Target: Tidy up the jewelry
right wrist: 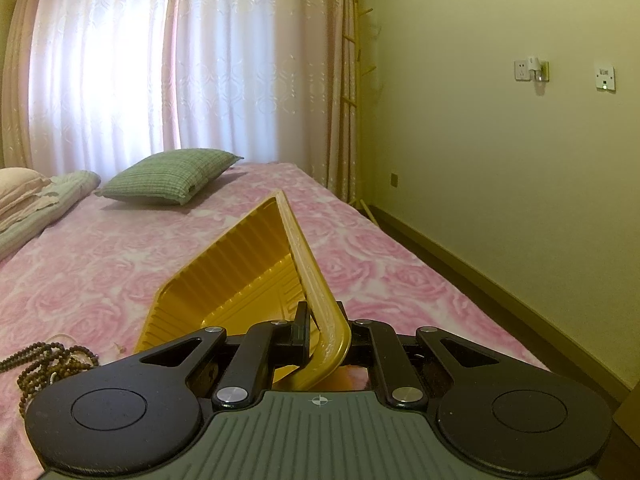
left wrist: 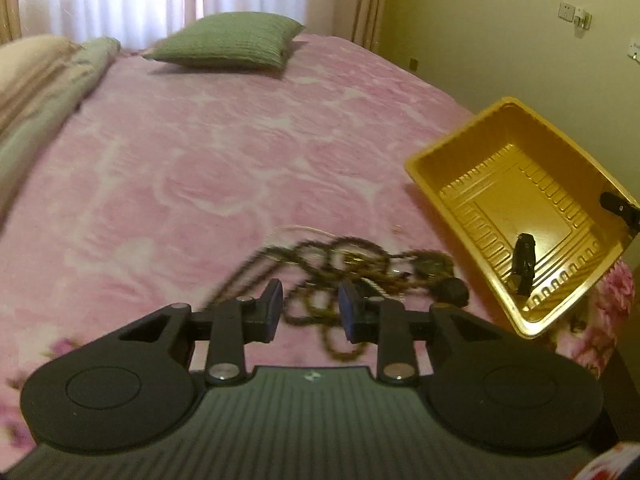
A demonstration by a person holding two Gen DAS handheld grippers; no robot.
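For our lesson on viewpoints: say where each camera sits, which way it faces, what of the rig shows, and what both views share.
Left wrist: on the left tongs, angled down at the tangled brown bead necklaces; fingers apart.
Right wrist: on the right tongs, facing along the bed, clamped on the shiny gold plastic tray's rim.
Shared: tray, beads, pink rose-patterned bedspread, green cushion.

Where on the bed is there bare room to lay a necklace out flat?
The pink bedspread is bare between the beaded necklaces and the green pillow. It is crowded nearest the camera: tangled necklaces, with the gold tray tilted at their right.
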